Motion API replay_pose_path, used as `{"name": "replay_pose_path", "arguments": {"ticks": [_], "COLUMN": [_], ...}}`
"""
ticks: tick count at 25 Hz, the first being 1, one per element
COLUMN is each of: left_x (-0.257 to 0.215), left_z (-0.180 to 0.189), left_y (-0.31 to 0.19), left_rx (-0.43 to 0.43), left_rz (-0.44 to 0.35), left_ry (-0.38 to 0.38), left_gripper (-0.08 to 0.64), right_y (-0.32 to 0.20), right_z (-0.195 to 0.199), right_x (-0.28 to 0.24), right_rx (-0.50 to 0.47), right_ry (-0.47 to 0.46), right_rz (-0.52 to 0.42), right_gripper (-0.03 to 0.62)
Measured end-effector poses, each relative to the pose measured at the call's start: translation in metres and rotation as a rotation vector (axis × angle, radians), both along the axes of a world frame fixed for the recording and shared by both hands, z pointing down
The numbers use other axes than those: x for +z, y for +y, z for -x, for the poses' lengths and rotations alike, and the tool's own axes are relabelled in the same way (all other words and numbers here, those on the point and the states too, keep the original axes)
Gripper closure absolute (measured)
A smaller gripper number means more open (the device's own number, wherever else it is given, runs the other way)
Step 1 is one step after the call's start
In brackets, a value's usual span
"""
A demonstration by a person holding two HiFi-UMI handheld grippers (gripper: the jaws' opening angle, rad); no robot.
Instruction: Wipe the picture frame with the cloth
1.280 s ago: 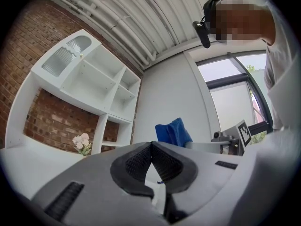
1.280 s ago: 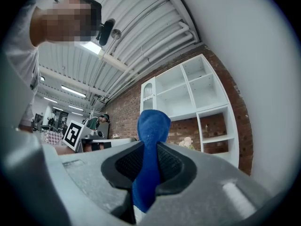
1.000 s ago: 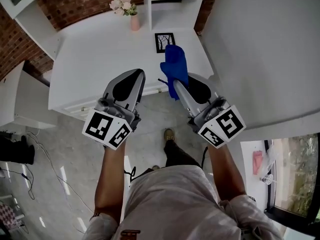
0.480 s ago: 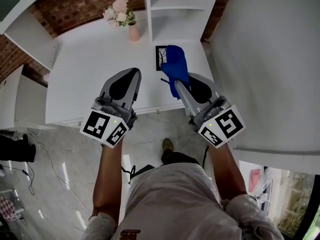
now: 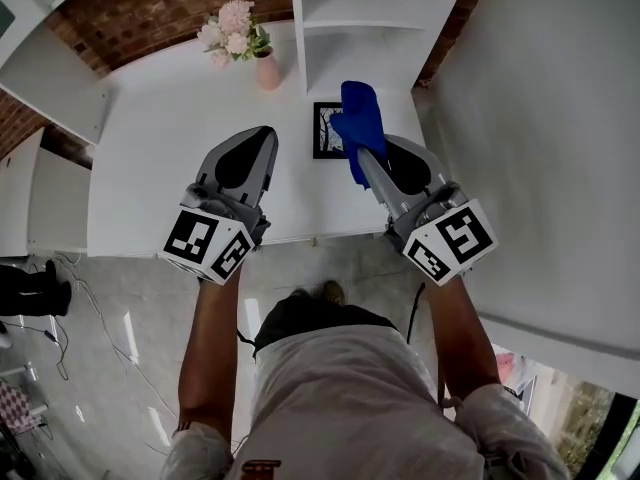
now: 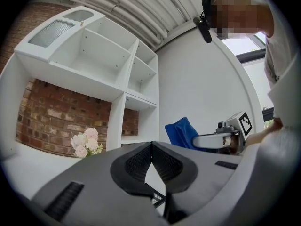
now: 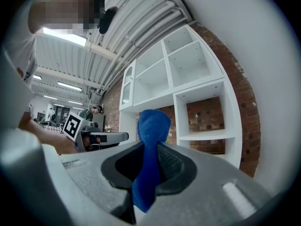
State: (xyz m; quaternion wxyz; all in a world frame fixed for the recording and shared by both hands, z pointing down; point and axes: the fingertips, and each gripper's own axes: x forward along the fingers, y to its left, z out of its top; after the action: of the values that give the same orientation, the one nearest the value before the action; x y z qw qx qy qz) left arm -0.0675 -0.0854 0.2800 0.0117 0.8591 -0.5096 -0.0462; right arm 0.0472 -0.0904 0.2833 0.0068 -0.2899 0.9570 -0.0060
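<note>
A small black picture frame (image 5: 328,131) lies flat on the white table (image 5: 170,138), partly hidden under the blue cloth (image 5: 362,120). My right gripper (image 5: 362,154) is shut on that cloth, which sticks up between its jaws (image 7: 149,135) and hangs above the frame's right side. My left gripper (image 5: 268,132) is shut with nothing in it, level above the table to the left of the frame. In the left gripper view the frame's corner (image 6: 159,201) peeks out below the shut jaws, and the blue cloth (image 6: 181,132) shows to the right.
A pink vase of pale flowers (image 5: 264,66) stands at the back of the table, left of a white shelf unit (image 5: 362,8). A brick wall (image 5: 150,8) runs behind. A white wall (image 5: 540,128) closes the right side. The table's front edge (image 5: 300,238) lies under my grippers.
Both grippers have moved forward over the table, from in front of its edge to above it. The cloth now hangs over the frame's right part.
</note>
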Motion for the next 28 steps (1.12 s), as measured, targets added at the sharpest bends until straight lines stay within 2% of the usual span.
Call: {"name": "replay_pose_path", "arguments": {"ticks": [6, 10, 16, 22, 28], "left_x": [0.007, 0.021, 0.058, 0.094, 0.126], "left_z": [0.014, 0.023, 0.030, 0.023, 0.012], "left_y": [-0.035, -0.059, -0.096, -0.123, -0.143], "left_rx": [0.016, 0.034, 0.067, 0.136, 0.171], "left_rz": [0.017, 0.058, 0.163, 0.262, 0.364], "left_ry": [-0.007, -0.019, -0.055, -0.061, -0.087], "left_gripper": [0.560, 0.560, 0.560, 0.554, 0.517], "right_y": [-0.030, -0.049, -0.078, -0.101, -0.123], "right_z": [0.014, 0.024, 0.038, 0.044, 0.039], "right_x": [0.009, 0.015, 0.033, 0.058, 0.082], "right_rx": [0.028, 0.061, 0.129, 0.196, 0.222], "right_ry": [0.039, 0.059, 0.079, 0.140, 0.212], "right_rz": [0.032, 0.043, 0.082, 0.144, 0.224], "right_gripper": [0.528, 0.526, 0.527, 0.527, 0.526]}}
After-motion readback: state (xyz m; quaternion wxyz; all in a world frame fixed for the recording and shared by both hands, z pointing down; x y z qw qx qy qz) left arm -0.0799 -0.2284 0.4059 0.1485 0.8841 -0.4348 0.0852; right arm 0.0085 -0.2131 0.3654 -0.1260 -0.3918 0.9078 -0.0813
